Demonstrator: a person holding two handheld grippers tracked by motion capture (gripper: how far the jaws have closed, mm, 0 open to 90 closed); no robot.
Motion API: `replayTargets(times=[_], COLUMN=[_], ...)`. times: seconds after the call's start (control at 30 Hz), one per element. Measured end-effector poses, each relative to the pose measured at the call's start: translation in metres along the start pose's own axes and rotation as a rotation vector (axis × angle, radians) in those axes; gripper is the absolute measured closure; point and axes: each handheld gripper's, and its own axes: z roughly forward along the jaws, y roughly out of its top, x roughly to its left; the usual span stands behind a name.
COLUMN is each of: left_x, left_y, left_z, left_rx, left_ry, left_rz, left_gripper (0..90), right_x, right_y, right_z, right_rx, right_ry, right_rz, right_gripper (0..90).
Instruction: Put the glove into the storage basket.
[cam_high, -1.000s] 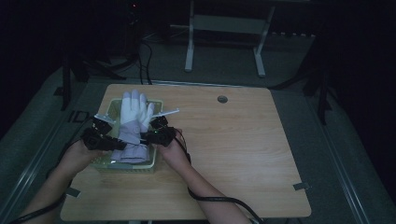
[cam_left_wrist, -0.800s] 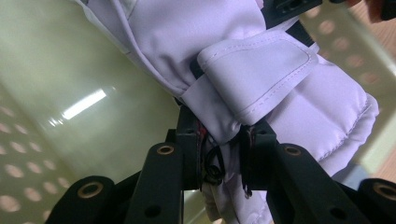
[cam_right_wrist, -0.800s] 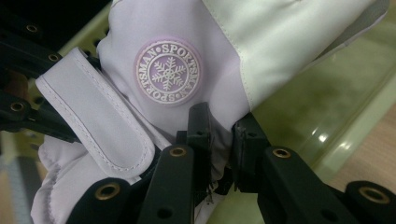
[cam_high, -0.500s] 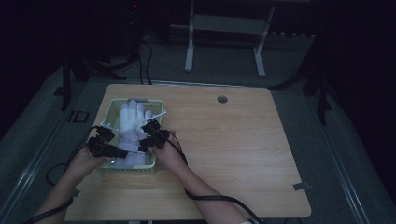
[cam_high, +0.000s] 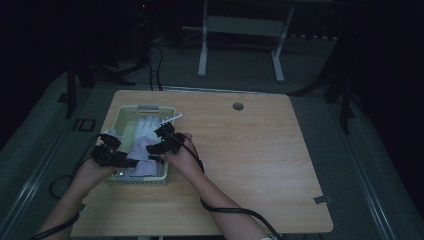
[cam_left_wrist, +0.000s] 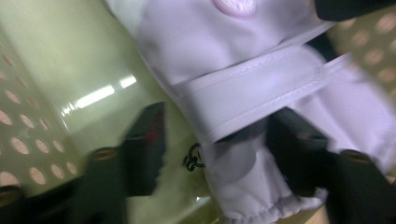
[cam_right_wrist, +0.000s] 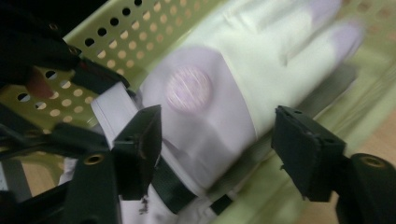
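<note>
Surroundings: wooden table (cam_high: 260, 165) under dim light, with a round grommet (cam_high: 238, 106) near its far edge; a pale metal stand (cam_high: 240, 40) on the floor beyond, cables trailing at the left.
Basket: light green, perforated walls (cam_high: 122, 117), at the table's left part; its holed side (cam_right_wrist: 140, 37) rises just behind the glove in the right gripper view.
In the way: the basket walls close in on both grippers, and each hand crowds the other over the near end of the basket.
Glove: white with pale lilac parts (cam_high: 145, 135), lying in the basket, fingers pointing away from the person; a lilac round patch (cam_right_wrist: 188, 88) on its back, a wide cuff strap (cam_left_wrist: 261, 88), gathered hem at the wrist.
Left gripper: (cam_high: 112, 156) at the basket's near left corner; jaws have just been opening and stand apart, the cuff lying between them in its own view, the right jaw against the cloth, the left one clear of it.
Right gripper: (cam_high: 162, 140) over the near right of the basket; jaws have just been opening, wide apart on either side of the glove's back, pads not pressing it.
</note>
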Motion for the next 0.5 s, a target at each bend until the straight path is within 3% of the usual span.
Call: replayTargets(times=[0.03, 0.17, 0.2, 0.27, 0.33, 0.37, 0.5], left_x=[-0.003, -0.006, -0.007, -0.012, -0.018, -0.018, -0.034], left_y=[0.0, 0.0, 0.0, 0.0, 0.001, 0.001, 0.004], left_z=[-0.008, -0.018, -0.024, -0.028, -0.031, -0.031, -0.034], left_rx=[-0.04, -0.105, -0.16, -0.222, -0.268, -0.268, -0.339], left_ry=[0.021, 0.029, 0.036, 0.054, 0.058, 0.058, 0.062], left_rz=[0.018, 0.01, -0.003, -0.006, -0.008, -0.008, 0.03], left_gripper=[16.0, 13.6, 13.4, 13.2, 11.8, 11.2, 11.2], right_x=[-0.002, -0.004, -0.005, -0.004, -0.005, -0.005, -0.008], right_y=[0.001, 0.002, 0.003, 0.003, 0.002, 0.002, -0.001], right_z=[-0.006, -0.017, -0.023, -0.028, -0.032, -0.032, -0.041], right_rx=[-0.019, -0.044, -0.057, -0.061, -0.072, -0.072, -0.077], right_ry=[0.013, 0.021, 0.018, 0.004, 0.002, 0.002, -0.013], right_rz=[-0.018, -0.042, -0.055, -0.084, -0.096, -0.096, -0.121], right_gripper=[23.1, 20.4, 18.9, 16.3, 14.9, 14.9, 14.7])
